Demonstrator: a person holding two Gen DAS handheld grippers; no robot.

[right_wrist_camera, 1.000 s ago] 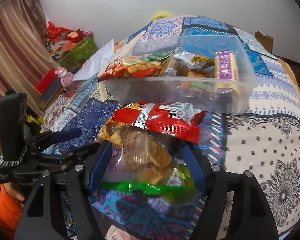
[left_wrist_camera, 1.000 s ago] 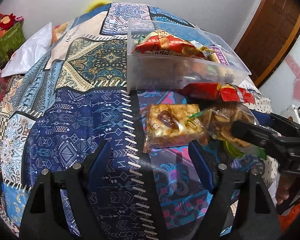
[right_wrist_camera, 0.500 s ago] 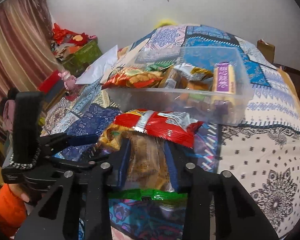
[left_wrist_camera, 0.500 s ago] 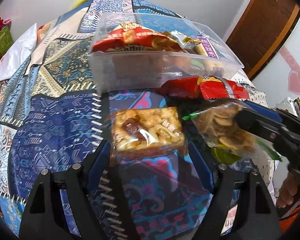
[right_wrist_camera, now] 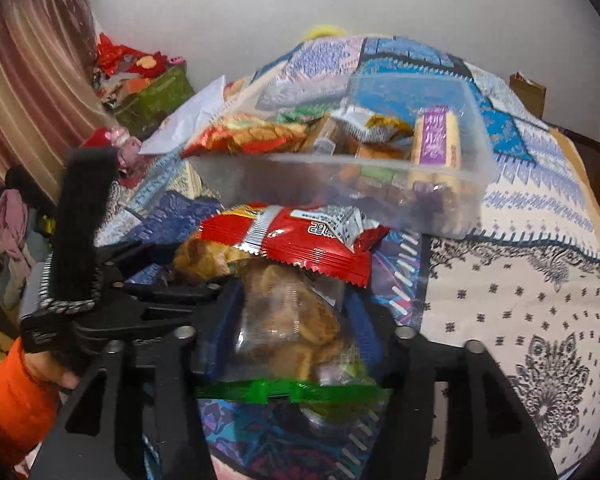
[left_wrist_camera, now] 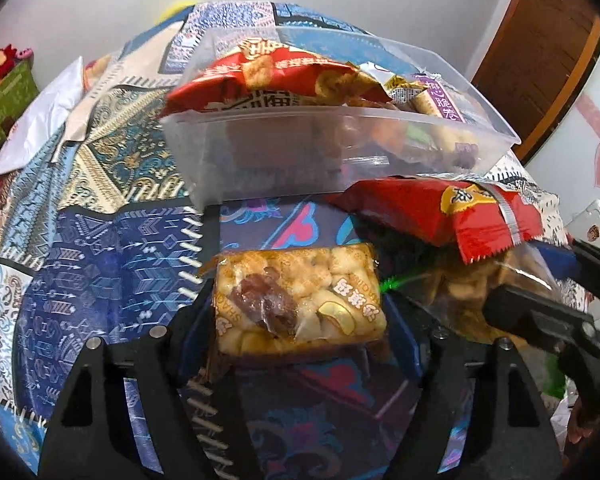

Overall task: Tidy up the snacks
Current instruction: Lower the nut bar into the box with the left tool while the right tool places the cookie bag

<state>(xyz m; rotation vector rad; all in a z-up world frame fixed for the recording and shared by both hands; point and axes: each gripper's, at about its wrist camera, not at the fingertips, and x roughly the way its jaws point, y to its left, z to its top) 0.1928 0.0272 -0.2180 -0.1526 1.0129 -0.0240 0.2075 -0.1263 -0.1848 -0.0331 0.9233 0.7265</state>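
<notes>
A clear plastic bin (left_wrist_camera: 340, 152) holding several snack packs stands on the patterned bedspread; it also shows in the right wrist view (right_wrist_camera: 380, 192). My left gripper (left_wrist_camera: 300, 316) is shut on a square clear-wrapped rice-crisp snack (left_wrist_camera: 296, 304) in front of the bin. My right gripper (right_wrist_camera: 292, 312) is shut on a clear bag of cookies with a green strip (right_wrist_camera: 288, 320), just right of the left one. A red snack pack (right_wrist_camera: 292, 240) rests on top of the cookie bag, seen too in the left wrist view (left_wrist_camera: 452, 212).
The bedspread (left_wrist_camera: 100, 240) covers the bed. A white pillow (left_wrist_camera: 40, 120) lies at far left. A green box with red toys (right_wrist_camera: 152, 92) stands by the curtain. A wooden door (left_wrist_camera: 548, 48) is at right.
My left gripper moved forward and closed on the rice-crisp snack. My right gripper closed on the cookie bag and lifted it a little, with the red pack riding on it.
</notes>
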